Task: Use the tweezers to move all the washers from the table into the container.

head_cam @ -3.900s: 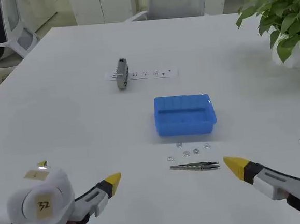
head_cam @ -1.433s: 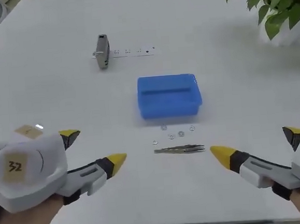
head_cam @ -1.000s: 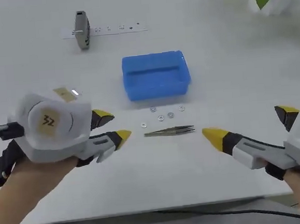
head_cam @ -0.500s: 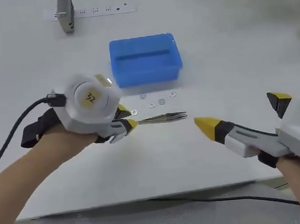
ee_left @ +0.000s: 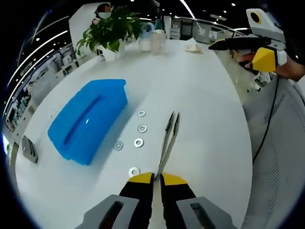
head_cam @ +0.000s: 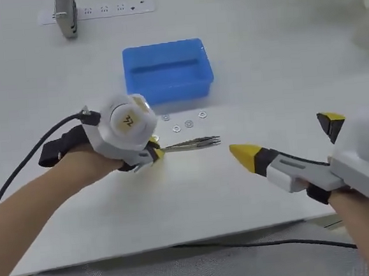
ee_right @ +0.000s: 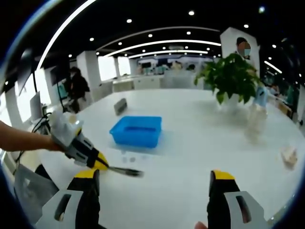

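Tweezers (ee_left: pixel 167 138) tail pinched in left tongs (ee_left: pixel 157 178), washers (ee_left: pixel 138 142) just beside

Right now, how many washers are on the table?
5. Four washers lie between the container and the tweezers; the fifth sits by the left gripper. None appears hidden.

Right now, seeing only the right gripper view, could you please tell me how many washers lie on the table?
Observer: Five washers, loose on the table between the blue container and the tweezers.
Operator: Thanks. Does the left gripper have the tweezers?
Observer: Yes, the left gripper has its fingers shut on the tweezers' back end; their tips point away from it.
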`<state>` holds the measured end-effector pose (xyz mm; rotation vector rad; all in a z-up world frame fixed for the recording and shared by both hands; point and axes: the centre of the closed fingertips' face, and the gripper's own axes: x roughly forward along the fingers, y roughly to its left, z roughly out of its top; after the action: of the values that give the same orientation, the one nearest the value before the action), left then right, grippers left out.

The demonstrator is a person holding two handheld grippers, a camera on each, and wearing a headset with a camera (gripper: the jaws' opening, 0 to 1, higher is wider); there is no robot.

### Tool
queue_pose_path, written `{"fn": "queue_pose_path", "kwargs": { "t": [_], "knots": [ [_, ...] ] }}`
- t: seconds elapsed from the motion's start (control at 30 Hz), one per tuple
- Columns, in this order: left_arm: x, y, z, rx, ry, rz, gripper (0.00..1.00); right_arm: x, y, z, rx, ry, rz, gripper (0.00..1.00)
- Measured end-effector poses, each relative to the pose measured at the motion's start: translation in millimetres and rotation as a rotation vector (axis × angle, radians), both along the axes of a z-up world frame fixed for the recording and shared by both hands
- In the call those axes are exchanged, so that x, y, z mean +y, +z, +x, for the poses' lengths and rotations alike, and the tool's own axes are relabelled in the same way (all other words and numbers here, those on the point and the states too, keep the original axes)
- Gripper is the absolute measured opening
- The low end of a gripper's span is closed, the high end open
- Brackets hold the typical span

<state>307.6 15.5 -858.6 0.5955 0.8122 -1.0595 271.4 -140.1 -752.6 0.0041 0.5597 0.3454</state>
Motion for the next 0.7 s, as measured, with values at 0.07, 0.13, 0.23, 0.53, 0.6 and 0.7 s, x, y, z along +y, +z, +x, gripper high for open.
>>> {"fn": "queue_pose_path", "kwargs": {
  "t": [0.07,0.13,0.23,0.53,0.6,0.7],
  "knots": [
    [-1.6,1.4,-2.5,-0.003,-0.025,0.002,0.00,-0.1,-0.7,-0.1,0.002,0.001,-0.003,0.94],
    [-2.0,3.9,-5.3,-0.015,-0.054,0.009,0.00,1.0,-1.0,-0.3,0.003,0.007,-0.004,0.93],
    [-3.4,12.6,-9.8,-0.031,-0.074,0.003,0.00,3.8,-2.8,-1.5,0.012,0.023,-0.010,0.91],
    [-7.1,57.2,-17.7,-0.115,-0.063,-0.053,0.00,16.3,-6.2,-7.2,0.040,0.094,-0.001,0.74],
    [-8.7,71.3,-21.6,-0.134,-0.062,-0.076,0.00,18.4,-6.6,-8.2,0.042,0.109,-0.001,0.70],
    [-10.6,89.9,-27.7,-0.132,-0.039,-0.131,0.00,21.8,-7.7,-9.7,0.050,0.126,0.000,0.67]
  ]
}}
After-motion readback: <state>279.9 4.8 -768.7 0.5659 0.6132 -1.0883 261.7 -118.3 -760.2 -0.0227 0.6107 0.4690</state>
